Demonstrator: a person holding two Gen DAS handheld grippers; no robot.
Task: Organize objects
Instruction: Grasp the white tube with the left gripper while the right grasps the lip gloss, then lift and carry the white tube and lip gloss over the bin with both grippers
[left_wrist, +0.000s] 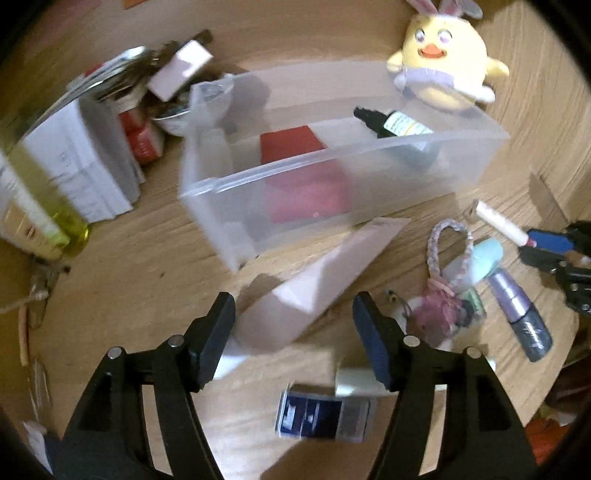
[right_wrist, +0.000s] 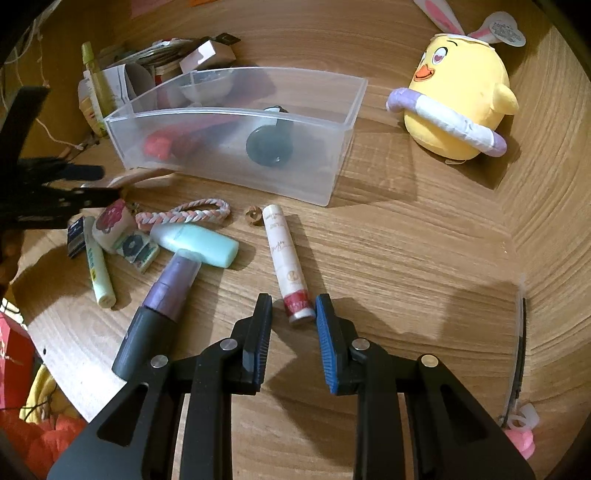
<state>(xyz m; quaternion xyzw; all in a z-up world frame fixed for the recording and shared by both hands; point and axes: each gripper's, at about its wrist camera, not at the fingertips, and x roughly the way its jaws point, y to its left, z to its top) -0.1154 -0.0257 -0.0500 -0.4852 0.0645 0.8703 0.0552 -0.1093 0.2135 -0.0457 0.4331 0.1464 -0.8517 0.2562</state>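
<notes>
A clear plastic bin (left_wrist: 332, 177) (right_wrist: 221, 110) stands mid-table and holds a dark dropper bottle (left_wrist: 395, 125) (right_wrist: 269, 140) and a red item (left_wrist: 291, 144) (right_wrist: 159, 144). My left gripper (left_wrist: 293, 325) is open. A pale pink tube (left_wrist: 303, 288) lies on the table just beyond and between its fingers, and the pads do not touch it. My right gripper (right_wrist: 294, 314) has its jaws narrowly apart around the red end of a white tube (right_wrist: 284, 258) (left_wrist: 498, 225). A strip of table shows beside the left pad.
A yellow chick plush (left_wrist: 443, 62) (right_wrist: 458, 103) sits behind the bin. A purple-black tube (right_wrist: 162, 302), mint bottle (right_wrist: 195, 243), braided loop (right_wrist: 192, 214) and pale green tube (right_wrist: 98, 273) lie between the grippers. A dark blue packet (left_wrist: 317, 417) lies under the left one. Boxes (left_wrist: 74, 158) crowd the far left.
</notes>
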